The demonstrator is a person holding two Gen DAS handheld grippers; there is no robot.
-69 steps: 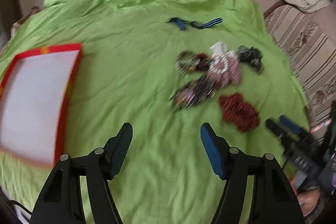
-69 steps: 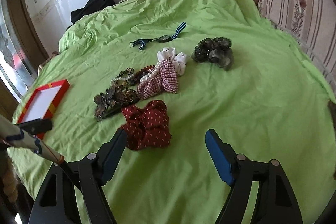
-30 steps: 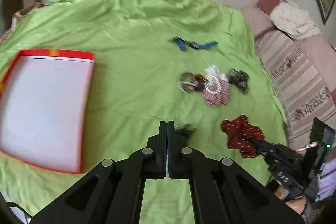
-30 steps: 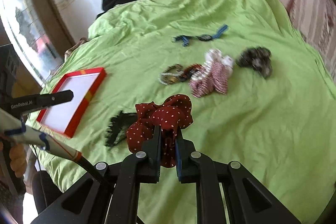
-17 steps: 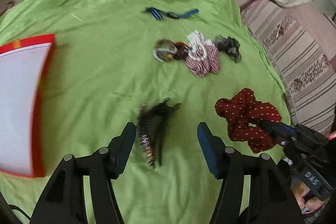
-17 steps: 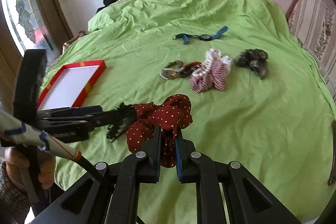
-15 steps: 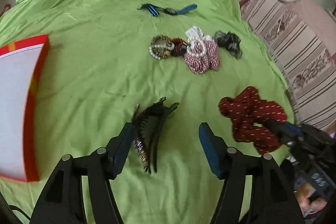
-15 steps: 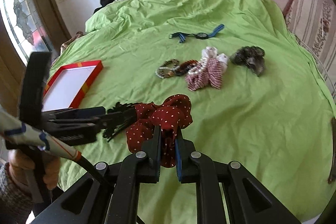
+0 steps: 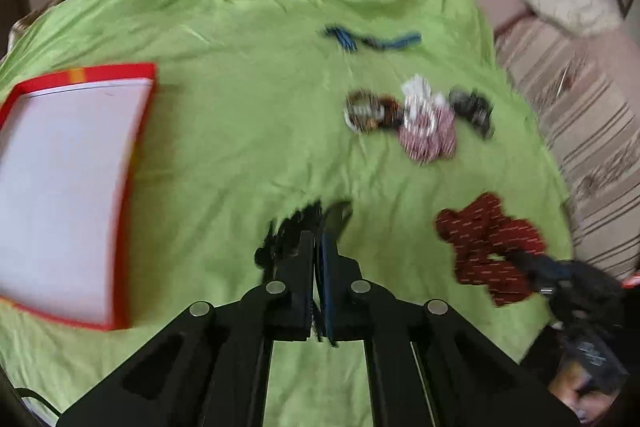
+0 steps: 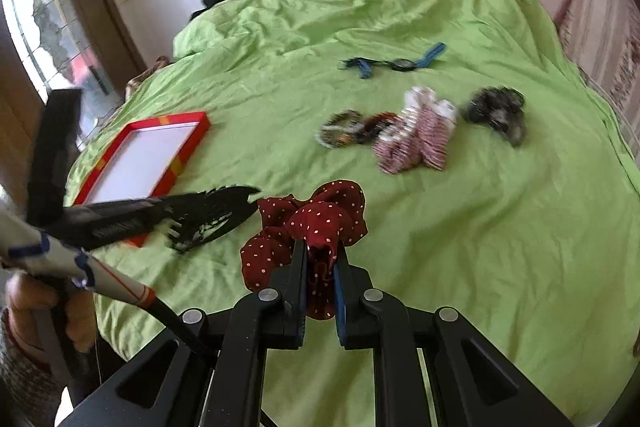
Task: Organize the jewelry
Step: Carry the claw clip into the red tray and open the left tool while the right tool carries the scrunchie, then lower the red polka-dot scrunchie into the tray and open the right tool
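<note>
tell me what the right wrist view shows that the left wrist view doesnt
Only the right wrist view shows the window at the left, the hand holding the left tool, and the whole black hair claw clamped in the left gripper.

Only the left wrist view shows the full red-framed tray from above and the striped sofa.

Both show the green bedsheet, the polka-dot scrunchie clamped in the right gripper, the blue-strap watch, the bracelets and the checked scrunchie.
</note>
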